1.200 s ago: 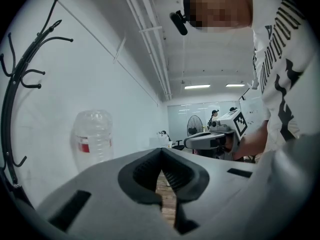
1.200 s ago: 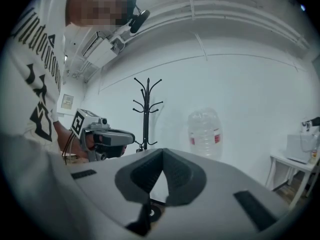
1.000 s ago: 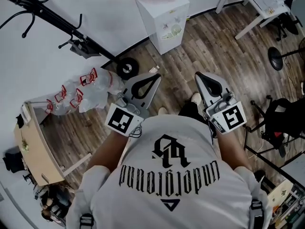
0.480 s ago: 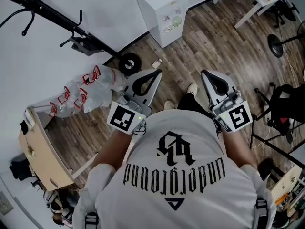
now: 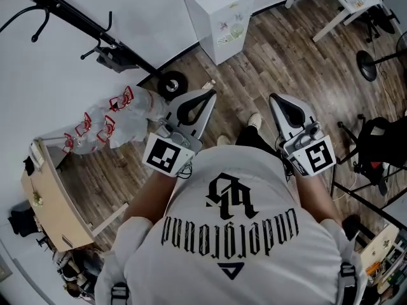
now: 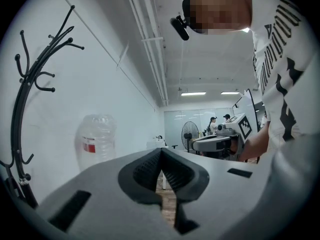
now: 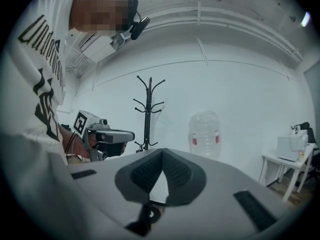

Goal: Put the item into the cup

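No cup and no item show in any view. I stand on a wood floor (image 5: pixel 254 68) and hold both grippers level in front of my chest. My left gripper (image 5: pixel 209 94) is shut, its ribbed pads meeting at the tip with nothing between them, as the left gripper view (image 6: pixel 161 152) confirms. To its right, my right gripper (image 5: pixel 274 98) is shut and empty too, its tips closed in the right gripper view (image 7: pixel 162 152). Each gripper sees the other one off to its side.
A white water dispenser (image 5: pixel 219 18) with a clear bottle (image 7: pixel 204 134) stands against the wall ahead. A black coat rack (image 5: pixel 82 24) lies at the left, with a bag of bottles (image 5: pixel 111 122) and a wooden cabinet (image 5: pixel 48 202). White table legs (image 5: pixel 343 11) and a black chair (image 5: pixel 378 151) are at the right.
Both grippers have edged a little forward over the floor, side by side. Their jaws have stayed shut and empty.
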